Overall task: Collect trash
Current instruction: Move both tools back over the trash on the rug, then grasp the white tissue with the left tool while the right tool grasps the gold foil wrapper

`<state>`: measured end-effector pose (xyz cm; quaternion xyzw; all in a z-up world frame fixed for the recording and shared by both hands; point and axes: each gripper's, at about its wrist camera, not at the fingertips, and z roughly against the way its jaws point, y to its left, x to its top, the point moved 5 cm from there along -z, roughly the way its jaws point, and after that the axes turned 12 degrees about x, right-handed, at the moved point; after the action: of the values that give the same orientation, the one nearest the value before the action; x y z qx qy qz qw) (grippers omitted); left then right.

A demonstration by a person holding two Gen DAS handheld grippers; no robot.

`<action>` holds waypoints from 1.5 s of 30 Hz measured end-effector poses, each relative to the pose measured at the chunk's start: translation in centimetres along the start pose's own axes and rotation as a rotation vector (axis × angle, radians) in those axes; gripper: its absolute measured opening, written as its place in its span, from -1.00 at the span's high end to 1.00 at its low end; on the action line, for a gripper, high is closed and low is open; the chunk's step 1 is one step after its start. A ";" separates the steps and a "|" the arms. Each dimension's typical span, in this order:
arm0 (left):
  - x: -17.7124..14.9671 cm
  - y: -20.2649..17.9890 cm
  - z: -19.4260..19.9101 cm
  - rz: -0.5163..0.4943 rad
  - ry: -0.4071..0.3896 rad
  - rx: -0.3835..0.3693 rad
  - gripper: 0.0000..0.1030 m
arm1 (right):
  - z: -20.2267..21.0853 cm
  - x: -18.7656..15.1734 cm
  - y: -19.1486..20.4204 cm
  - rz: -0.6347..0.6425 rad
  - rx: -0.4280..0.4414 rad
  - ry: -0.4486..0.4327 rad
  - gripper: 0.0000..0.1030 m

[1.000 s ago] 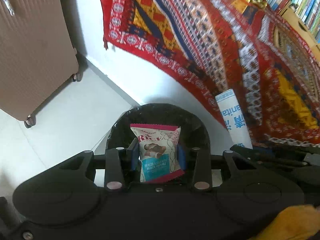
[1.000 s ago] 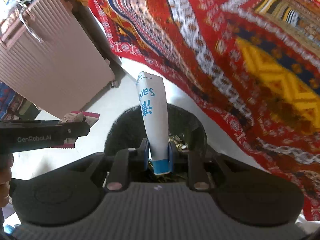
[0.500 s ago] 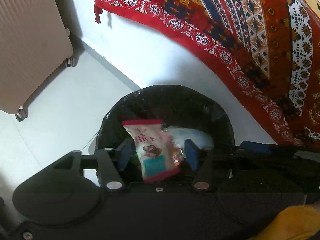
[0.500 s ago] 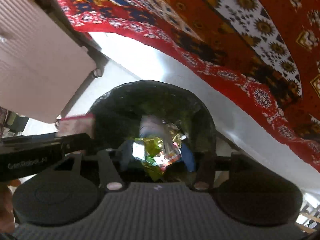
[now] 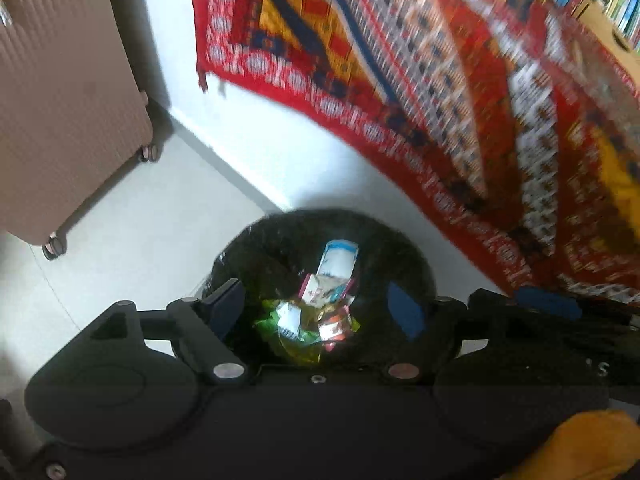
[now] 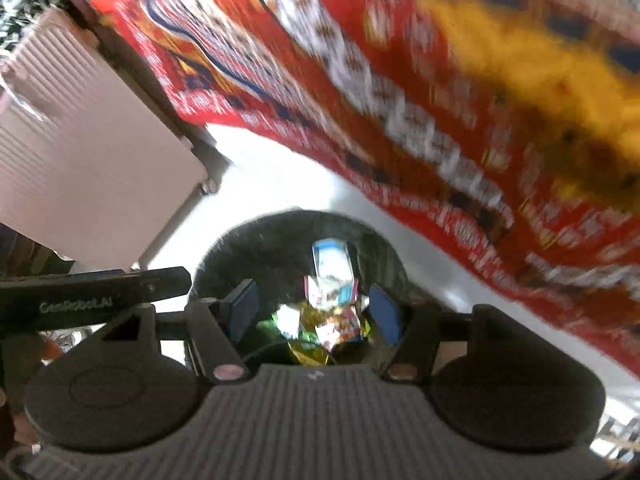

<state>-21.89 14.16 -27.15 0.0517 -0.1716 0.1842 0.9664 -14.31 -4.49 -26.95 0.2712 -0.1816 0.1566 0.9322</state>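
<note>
I see a red patterned woven cloth (image 5: 420,92) draped over a white wall, and beside it a ribbed beige hard-shell suitcase (image 5: 60,100) on small wheels. Below both tools sits the round bin lined with glossy black plastic (image 5: 256,248), on the pale floor. My left gripper (image 5: 316,312) and right gripper (image 6: 312,312) are both opening, jaws wide, nothing between their blue pads. Down in the bin lie the white-and-blue tube (image 5: 338,260), the pink-edged snack packet (image 5: 320,290) and crumpled shiny wrappers (image 5: 296,332).
</note>
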 end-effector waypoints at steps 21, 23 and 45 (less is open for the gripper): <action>12.1 -6.6 19.9 -0.092 -0.372 -0.028 -0.60 | 18.7 12.8 0.2 0.033 -0.111 -0.472 -0.49; 13.7 -7.7 21.1 -0.099 -0.397 -0.021 -0.60 | 19.7 14.4 -0.3 0.031 -0.112 -0.499 -0.49; 33.6 -21.4 18.7 -0.068 -0.498 -0.065 -0.57 | 21.3 33.4 -12.3 0.037 -0.169 -0.604 -0.49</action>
<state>9.62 2.67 1.42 0.0700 -0.4085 0.1275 0.9011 14.68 -19.87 -1.56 0.2235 -0.4677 0.0703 0.8523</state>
